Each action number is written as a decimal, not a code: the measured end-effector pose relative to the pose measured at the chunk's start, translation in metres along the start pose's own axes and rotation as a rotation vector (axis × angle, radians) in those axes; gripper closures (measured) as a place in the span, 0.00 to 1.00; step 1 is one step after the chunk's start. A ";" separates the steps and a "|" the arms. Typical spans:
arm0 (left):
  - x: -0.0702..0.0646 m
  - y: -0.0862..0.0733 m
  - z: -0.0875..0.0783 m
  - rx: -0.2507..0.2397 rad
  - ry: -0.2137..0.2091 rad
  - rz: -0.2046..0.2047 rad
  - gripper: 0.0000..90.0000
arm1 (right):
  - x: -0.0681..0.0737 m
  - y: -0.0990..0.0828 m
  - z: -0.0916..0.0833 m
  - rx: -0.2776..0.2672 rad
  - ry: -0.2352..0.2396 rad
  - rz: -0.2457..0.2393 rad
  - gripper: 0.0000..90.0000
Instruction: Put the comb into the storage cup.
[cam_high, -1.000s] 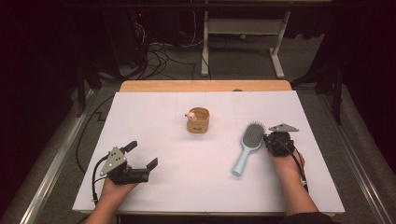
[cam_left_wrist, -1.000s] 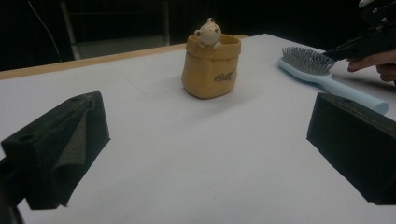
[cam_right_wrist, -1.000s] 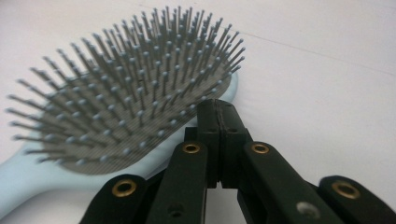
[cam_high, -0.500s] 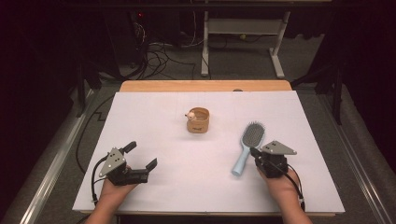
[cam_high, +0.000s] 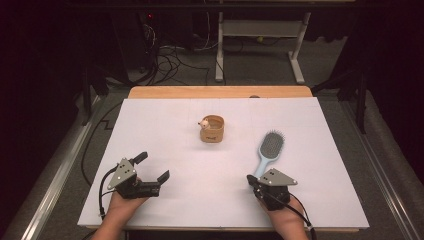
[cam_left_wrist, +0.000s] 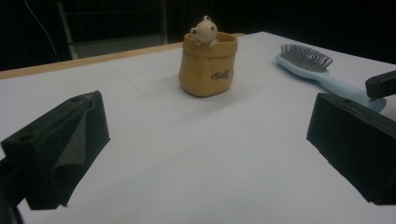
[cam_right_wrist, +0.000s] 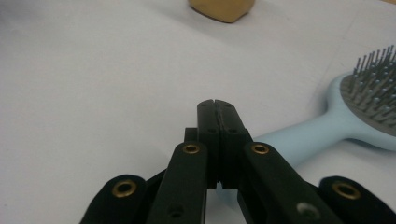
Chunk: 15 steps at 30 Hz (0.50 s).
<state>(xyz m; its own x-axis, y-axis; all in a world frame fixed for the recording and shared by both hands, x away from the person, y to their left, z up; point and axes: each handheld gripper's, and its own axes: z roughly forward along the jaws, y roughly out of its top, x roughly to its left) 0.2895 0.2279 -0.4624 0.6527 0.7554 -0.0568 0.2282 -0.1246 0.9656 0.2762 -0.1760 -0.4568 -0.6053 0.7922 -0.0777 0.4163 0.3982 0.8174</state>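
Room: dark around the bench, with cables (cam_high: 170, 60) on the floor beyond it and the legs of a white stand (cam_high: 260, 50) farther back.
Bench: a wooden top covered by a white sheet (cam_high: 165, 130), bare apart from two things and the two claws.
Hairbrush: the light blue hairbrush (cam_high: 268, 151) lies flat, bristles up, right of centre, head toward the far side and handle end toward the person.
Right claw: the right claw (cam_right_wrist: 217, 105) has its jaws pressed together with nothing between them; it sits at the near edge, just by the end of the brush handle, which passes to the right of the jaws in the right gripper view.
Left claw: the left claw (cam_high: 152, 167) rests near the left front, jaws spread wide and empty, facing the pot.
Pot: a small tan pot (cam_high: 212, 129) with a bear figure on its rim stands upright mid-bench, well apart from the brush.
Step in hand: judged an approach to the hairbrush handle, nothing gripped yet.
Next move: likely to part the right jaws, line them up across the handle, then close.
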 end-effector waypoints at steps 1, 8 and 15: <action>0.000 0.000 0.000 0.001 -0.001 0.002 0.00 | 0.005 0.001 0.003 0.004 0.005 -0.012 1.00; -0.002 -0.001 0.000 0.007 -0.007 0.010 0.00 | 0.015 0.000 0.016 0.053 -0.007 -0.041 1.00; -0.002 -0.001 0.000 0.007 -0.010 0.012 0.00 | 0.017 -0.002 0.018 0.081 -0.043 -0.035 1.00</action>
<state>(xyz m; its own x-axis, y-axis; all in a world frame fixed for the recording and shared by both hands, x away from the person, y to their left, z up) 0.2881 0.2267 -0.4628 0.6626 0.7474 -0.0479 0.2255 -0.1381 0.9644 0.2774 -0.1553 -0.4695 -0.5914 0.7956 -0.1312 0.4502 0.4608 0.7648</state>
